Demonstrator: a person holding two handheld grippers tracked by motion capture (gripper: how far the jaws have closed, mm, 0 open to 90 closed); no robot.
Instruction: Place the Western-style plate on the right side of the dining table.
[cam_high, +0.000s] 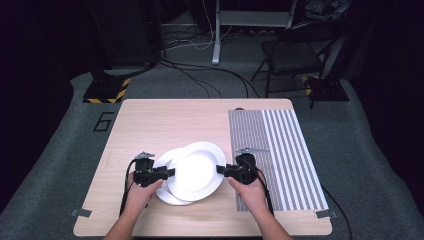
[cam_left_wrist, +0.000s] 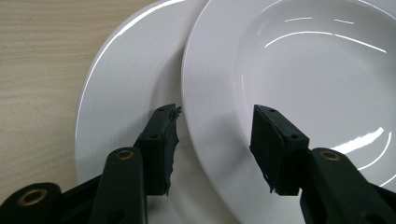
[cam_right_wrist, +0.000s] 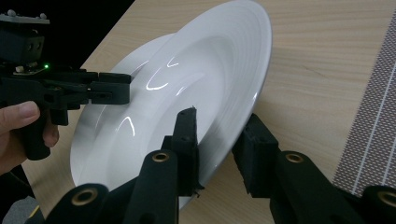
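Black tongs (cam_high: 170, 173) with brass rivets, trailing black cables, grey 3-cornered top plates.

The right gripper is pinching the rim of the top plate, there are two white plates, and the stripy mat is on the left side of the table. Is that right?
Not quite. The stripy mat lies on the right side of the table, as the high view shows. The rest holds: the right gripper pinches the rim of the top plate, which overlaps the second white plate.
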